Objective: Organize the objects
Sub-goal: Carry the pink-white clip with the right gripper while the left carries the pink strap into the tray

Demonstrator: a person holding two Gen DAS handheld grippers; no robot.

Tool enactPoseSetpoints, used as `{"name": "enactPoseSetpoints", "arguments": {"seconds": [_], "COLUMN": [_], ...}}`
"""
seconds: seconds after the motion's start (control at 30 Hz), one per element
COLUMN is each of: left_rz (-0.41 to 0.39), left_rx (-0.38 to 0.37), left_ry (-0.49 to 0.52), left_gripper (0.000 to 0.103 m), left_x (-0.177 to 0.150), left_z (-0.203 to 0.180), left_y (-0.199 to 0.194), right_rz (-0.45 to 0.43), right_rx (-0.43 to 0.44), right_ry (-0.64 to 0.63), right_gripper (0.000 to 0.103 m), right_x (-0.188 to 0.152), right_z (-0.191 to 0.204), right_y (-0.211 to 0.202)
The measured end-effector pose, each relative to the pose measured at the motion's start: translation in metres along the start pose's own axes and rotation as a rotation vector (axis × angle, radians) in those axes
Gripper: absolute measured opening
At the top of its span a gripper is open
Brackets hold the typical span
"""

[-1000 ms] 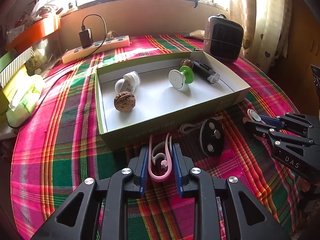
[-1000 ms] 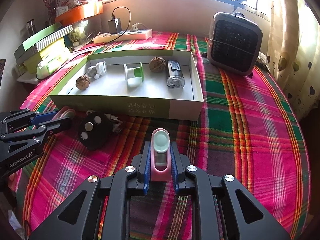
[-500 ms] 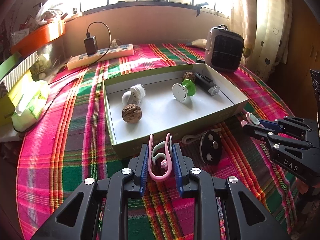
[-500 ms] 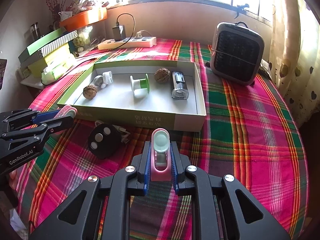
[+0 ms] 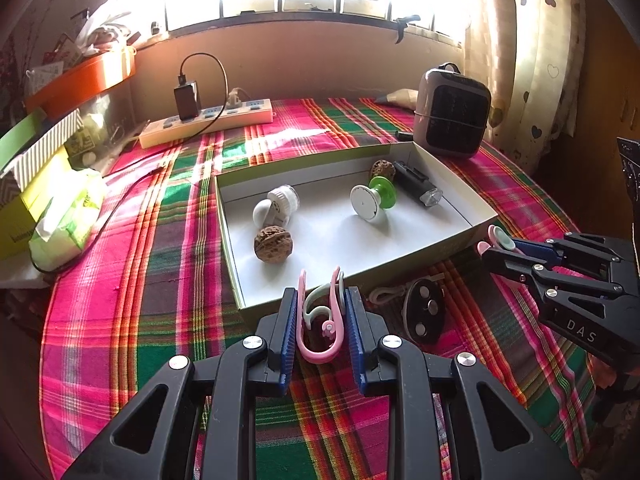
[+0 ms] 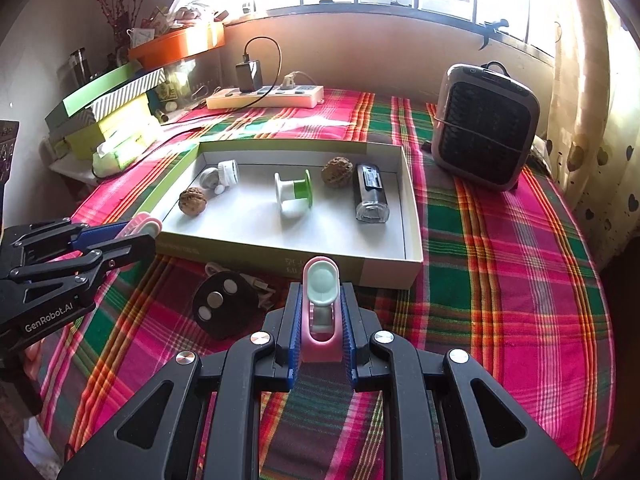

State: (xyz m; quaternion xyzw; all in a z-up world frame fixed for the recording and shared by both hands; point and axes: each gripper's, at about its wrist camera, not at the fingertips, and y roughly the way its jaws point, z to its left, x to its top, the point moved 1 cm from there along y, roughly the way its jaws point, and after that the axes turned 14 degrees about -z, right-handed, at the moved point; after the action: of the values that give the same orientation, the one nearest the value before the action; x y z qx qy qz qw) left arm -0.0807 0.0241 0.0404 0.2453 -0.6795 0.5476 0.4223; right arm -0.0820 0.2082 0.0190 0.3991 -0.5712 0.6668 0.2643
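My left gripper (image 5: 320,312) is shut on a pink clip (image 5: 320,320) with a pale green inner part, held above the cloth in front of the open box (image 5: 456,236). My right gripper (image 6: 320,312) is shut on another pink and green clip (image 6: 321,296), right of the left one and in front of the box (image 6: 384,268). The box holds two walnuts (image 5: 273,244) (image 6: 337,172), a white brush head (image 5: 276,206), a green and white spool (image 5: 372,200) and a black device (image 5: 416,188). A black round disc (image 5: 426,314) with three buttons lies on the cloth between the grippers.
A grey heater (image 6: 486,128) stands at the back right. A power strip with a charger (image 5: 208,120) lies at the back. Stacked boxes and a tissue pack (image 5: 64,216) sit at the left edge. A white cord (image 5: 386,292) lies by the disc.
Both grippers have risen and pulled back from the box with their clips still held; the box and disc look smaller and farther.
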Motion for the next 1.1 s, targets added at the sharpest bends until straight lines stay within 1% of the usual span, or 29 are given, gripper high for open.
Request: {"name": "enactPoseSetpoints", "arguments": {"seconds": [0.33,0.6,0.9,1.1], "left_rz": [-0.01,-0.011,-0.007,0.01], "left_rx": [-0.012,-0.019,-0.03,-0.048], "left_ry": [0.005,0.003,0.006,0.001], "left_gripper": [0.021,0.021,0.021,0.021], "left_x": [0.01,0.017,0.026,0.033], "left_z": [-0.002,0.0,0.0,0.001], "left_y": [0.008,0.018,0.034,0.05], "right_rz": [-0.015,-0.005,0.028,0.069], "right_rx": [0.033,0.051,0.054,0.073], "right_ry": [-0.028,-0.039,-0.054,-0.034], "right_gripper": [0.018,0.018,0.018,0.018], "right_x": [0.02,0.035,0.041,0.042], "right_z": [0.008,0.009,0.004,-0.005], "right_y": [0.009,0.026,0.047,0.062]}}
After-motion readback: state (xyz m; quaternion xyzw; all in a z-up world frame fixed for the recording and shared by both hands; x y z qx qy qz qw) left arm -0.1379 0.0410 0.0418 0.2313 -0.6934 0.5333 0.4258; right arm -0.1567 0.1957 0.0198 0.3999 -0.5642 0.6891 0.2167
